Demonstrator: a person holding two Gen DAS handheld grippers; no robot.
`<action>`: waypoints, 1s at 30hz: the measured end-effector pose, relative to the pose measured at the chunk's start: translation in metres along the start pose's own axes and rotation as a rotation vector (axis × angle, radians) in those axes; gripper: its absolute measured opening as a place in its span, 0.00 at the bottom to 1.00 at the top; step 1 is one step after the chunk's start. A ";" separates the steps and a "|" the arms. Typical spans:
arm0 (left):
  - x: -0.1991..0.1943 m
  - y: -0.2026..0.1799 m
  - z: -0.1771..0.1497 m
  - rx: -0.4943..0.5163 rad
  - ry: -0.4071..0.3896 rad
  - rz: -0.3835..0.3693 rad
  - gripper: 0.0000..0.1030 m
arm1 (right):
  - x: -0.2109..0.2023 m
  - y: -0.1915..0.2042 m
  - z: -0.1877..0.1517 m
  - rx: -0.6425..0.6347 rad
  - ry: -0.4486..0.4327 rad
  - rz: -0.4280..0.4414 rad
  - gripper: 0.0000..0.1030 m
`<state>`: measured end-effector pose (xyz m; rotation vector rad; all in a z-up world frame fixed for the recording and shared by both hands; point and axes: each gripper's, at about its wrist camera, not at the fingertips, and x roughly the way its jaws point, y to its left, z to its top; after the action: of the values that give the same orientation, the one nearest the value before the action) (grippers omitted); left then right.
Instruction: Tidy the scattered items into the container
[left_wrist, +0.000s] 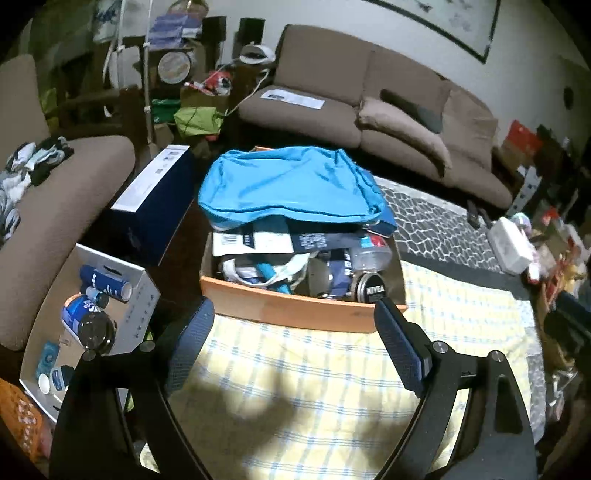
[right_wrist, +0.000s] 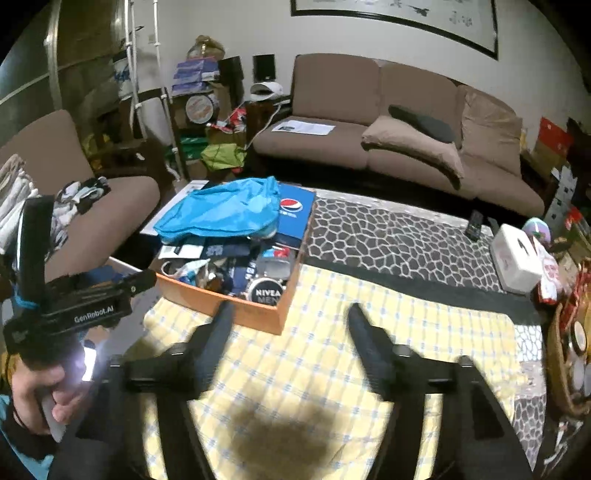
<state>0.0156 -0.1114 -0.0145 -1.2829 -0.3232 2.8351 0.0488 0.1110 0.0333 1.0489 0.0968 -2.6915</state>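
Note:
An orange cardboard box (left_wrist: 295, 308) (right_wrist: 229, 306) stands on the yellow checked cloth (left_wrist: 332, 376) (right_wrist: 369, 350), packed with items. A bright blue bag (left_wrist: 291, 184) (right_wrist: 221, 210) lies over its far half, a black Nivea tin (left_wrist: 371, 290) (right_wrist: 266, 291) sits in its near right corner, and a clear bottle (left_wrist: 369, 253) lies behind the tin. My left gripper (left_wrist: 295, 314) stands open just short of the box's near wall, nothing between its fingers. My right gripper (right_wrist: 290, 314) is open too, above the cloth at the box's near right corner, with nothing in it.
A grey box (left_wrist: 144, 295) with blue tins and a blue carton (left_wrist: 155, 206) lie left of the table. Brown sofas (left_wrist: 369, 92) ring it. A white tissue box (right_wrist: 521, 258) and a remote (right_wrist: 474, 225) rest on the patterned mat (right_wrist: 388, 236). A basket (right_wrist: 565, 369) sits right. A hand (right_wrist: 33, 395) holds the left gripper.

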 end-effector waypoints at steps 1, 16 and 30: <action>0.000 -0.004 0.000 0.003 -0.006 -0.001 0.88 | 0.002 -0.002 -0.003 0.021 0.005 0.002 0.79; -0.003 -0.030 -0.001 0.060 -0.033 0.079 0.99 | -0.003 0.023 0.002 -0.037 0.145 -0.281 0.99; -0.003 -0.034 -0.006 0.093 -0.023 0.094 0.99 | -0.020 0.026 0.001 0.042 0.107 -0.127 0.99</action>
<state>0.0196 -0.0776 -0.0097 -1.2819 -0.1321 2.9049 0.0691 0.0901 0.0486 1.2387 0.1306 -2.7600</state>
